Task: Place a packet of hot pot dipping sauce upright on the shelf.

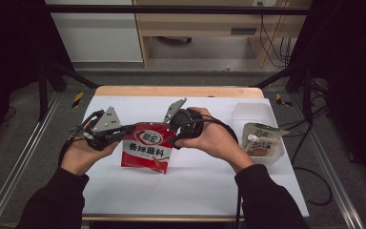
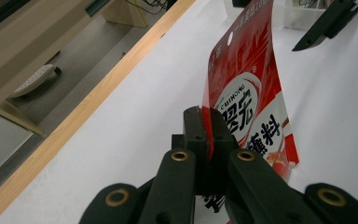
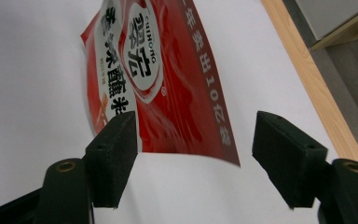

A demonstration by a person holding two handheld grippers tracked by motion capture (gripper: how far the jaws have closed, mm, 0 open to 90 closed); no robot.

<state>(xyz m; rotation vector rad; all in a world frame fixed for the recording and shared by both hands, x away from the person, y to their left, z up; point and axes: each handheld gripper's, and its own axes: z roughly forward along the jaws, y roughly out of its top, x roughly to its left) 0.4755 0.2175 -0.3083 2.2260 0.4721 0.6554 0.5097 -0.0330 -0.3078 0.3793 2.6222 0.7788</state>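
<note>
Fig.: two hand-held tools w/ a red sauce packet, read near to far. Left tool (image 2: 204, 122), in the person's left hand (image 1: 83, 152): jaws clamped on one edge of the red packet (image 1: 145, 148), which stands upright on the white tabletop (image 1: 205, 181), its lower edge resting there. Right tool (image 3: 193, 149), in the right hand (image 1: 214, 138): jaws spread wide, nothing pinched; the packet's side edge lies between them w/o touching either pad.

Writing: white oval logo reads "CUIHONG" over Chinese characters; a white band carries large black characters; the right gripper view adds a side line ending "10亿袋". Small print too fine to read.

Cut off/obscured: packet top leaves the frame in both gripper views. Left gripper view alone shows a punched hang-hole near the top.

Farther right, high view: clear plastic bin (image 1: 251, 110) holding a green-and-white spouted pouch (image 1: 262, 140), label illegible. Wooden tabletop edge (image 1: 178, 91) beyond.
</note>
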